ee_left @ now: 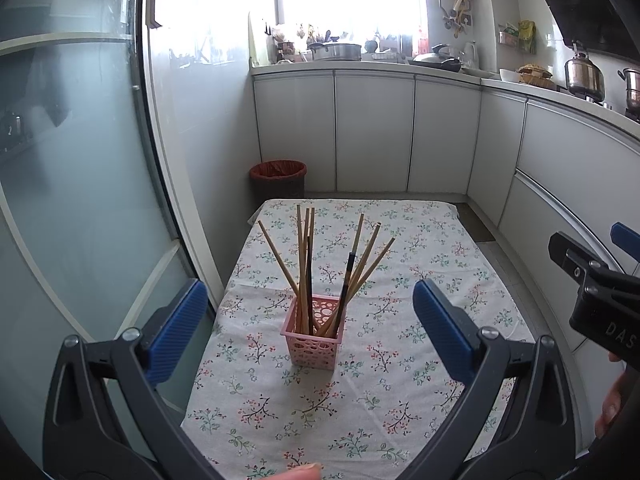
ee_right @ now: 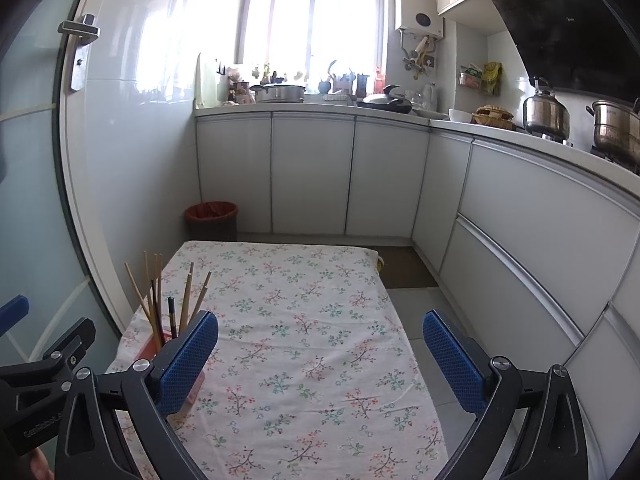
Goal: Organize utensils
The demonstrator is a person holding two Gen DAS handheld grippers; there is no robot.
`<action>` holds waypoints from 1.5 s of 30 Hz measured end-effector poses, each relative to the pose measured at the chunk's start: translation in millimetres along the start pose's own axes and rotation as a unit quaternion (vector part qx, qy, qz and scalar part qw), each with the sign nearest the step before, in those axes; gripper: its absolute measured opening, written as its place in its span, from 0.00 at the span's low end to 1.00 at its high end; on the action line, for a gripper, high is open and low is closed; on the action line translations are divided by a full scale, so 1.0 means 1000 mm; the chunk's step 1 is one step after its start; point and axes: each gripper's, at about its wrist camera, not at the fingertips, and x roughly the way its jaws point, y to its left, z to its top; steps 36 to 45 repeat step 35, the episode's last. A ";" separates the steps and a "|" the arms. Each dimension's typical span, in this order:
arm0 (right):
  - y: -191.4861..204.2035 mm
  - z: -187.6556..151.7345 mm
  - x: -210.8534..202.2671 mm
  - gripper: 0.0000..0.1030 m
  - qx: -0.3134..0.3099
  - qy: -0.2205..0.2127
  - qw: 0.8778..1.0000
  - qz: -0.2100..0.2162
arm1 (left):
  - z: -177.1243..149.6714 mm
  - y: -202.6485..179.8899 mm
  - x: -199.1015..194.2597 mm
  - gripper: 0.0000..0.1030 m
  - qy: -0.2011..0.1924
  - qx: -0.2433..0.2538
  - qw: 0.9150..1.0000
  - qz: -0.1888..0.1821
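a pink perforated basket (ee_left: 314,334) stands near the middle of a floral-clothed surface (ee_left: 420,280), holding wooden chopsticks (ee_left: 304,268) and one dark utensil (ee_left: 347,284) upright. the left gripper (ee_left: 310,328) and right gripper (ee_right: 320,354) hover with jaws spread wide, holding nothing. no loose utensils show, so the sorting looks finished.

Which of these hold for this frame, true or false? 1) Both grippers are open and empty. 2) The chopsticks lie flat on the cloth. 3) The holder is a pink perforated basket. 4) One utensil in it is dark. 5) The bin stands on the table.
1) True: the left gripper and right gripper are open and hold nothing.
2) False: the chopsticks stand in the basket.
3) True: pink basket.
4) True: dark utensil.
5) False: the bin is on the floor beyond the table.
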 end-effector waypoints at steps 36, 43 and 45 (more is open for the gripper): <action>0.001 0.000 0.003 1.00 0.000 0.006 1.000 -0.002 | 0.001 0.002 0.001 0.99 0.000 0.000 1.000 0.002; 0.001 0.000 0.003 1.00 0.000 0.006 1.000 -0.002 | 0.001 0.002 0.001 0.99 0.000 0.000 1.000 0.002; 0.001 0.000 0.003 1.00 0.000 0.006 1.000 -0.002 | 0.001 0.002 0.001 0.99 0.000 0.000 1.000 0.002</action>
